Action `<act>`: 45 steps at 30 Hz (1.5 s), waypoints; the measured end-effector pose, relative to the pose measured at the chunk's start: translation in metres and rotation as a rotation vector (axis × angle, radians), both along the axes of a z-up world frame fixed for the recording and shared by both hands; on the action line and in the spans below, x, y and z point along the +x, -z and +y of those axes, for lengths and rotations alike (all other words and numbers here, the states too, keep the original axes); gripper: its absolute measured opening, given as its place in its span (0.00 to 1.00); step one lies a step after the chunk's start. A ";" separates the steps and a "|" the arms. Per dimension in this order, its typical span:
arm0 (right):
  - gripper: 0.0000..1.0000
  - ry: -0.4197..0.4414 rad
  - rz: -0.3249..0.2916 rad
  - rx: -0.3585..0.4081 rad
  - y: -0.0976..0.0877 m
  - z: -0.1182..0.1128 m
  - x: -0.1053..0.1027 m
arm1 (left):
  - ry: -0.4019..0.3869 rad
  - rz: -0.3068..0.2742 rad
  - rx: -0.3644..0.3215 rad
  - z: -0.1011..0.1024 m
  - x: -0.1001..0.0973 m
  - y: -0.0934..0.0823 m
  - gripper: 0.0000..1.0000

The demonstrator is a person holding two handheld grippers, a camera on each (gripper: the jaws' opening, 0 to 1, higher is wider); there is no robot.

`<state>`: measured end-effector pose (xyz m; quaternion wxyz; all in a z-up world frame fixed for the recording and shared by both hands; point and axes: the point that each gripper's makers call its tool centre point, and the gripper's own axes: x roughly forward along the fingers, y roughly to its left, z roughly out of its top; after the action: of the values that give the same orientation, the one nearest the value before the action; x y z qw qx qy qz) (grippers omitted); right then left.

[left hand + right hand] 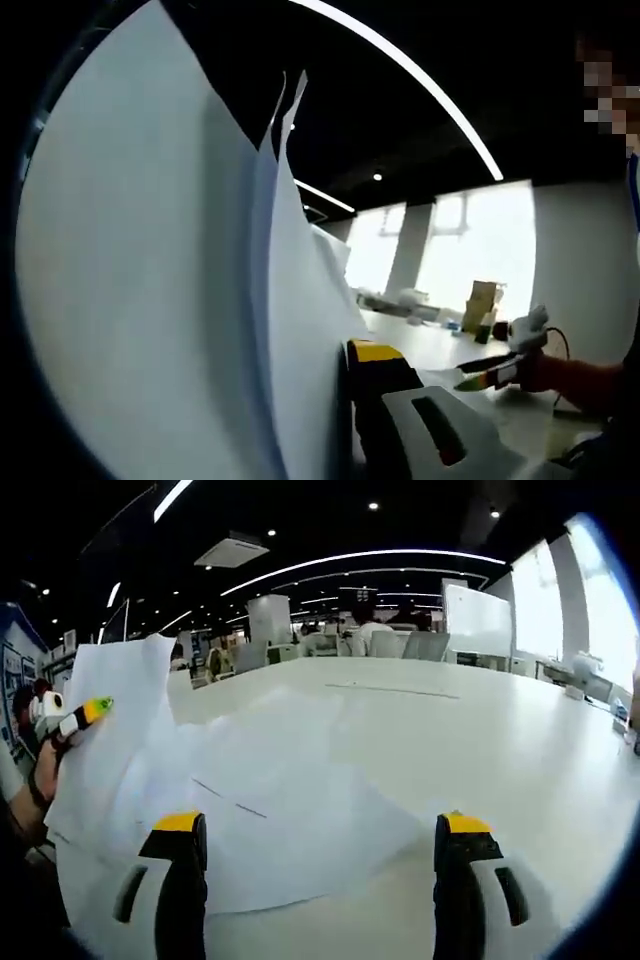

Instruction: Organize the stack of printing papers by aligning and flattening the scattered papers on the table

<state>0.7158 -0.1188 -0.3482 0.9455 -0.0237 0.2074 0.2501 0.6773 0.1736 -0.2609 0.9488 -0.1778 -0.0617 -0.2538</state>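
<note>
In the left gripper view, a bundle of white printing paper sheets (150, 300) stands upright and fills the left half of the frame, its loose top corners fanning apart near the upper centre. Pressed against the sheets' right face at the lower centre is one yellow-tipped black jaw of the left gripper (345, 400); the other jaw is hidden behind the paper, so the gripper appears clamped on the bundle. Further right, the white glossy table (420, 345) runs toward bright windows, with a brown cardboard box (481, 305) standing on it. At the lower right, the right gripper (478, 380) comes into frame, held in a person's hand.

In the right gripper view, the left gripper (88, 714) shows at the left edge, holding the raised sheets (115, 730) upright. More white sheets (290, 810) lie scattered and overlapping flat on the table (500, 750) through the centre. The right gripper (320, 865) has its two yellow-tipped jaws wide apart at the bottom, left jaw over the paper, right jaw over bare table, gripping nothing.
</note>
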 end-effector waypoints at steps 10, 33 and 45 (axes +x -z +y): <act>0.89 -0.017 0.002 -0.016 0.003 0.003 0.001 | -0.001 0.005 0.012 -0.001 0.000 0.002 0.08; 0.87 -0.028 0.007 -0.066 0.010 0.003 0.001 | 0.002 0.001 0.004 0.000 -0.001 0.000 0.08; 0.74 -0.075 -0.007 -0.058 0.008 0.013 -0.004 | 0.001 0.002 0.007 0.000 -0.001 0.001 0.08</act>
<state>0.7114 -0.1060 -0.3565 0.9351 -0.0597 0.2101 0.2790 0.6762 0.1734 -0.2617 0.9493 -0.1748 -0.0599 -0.2542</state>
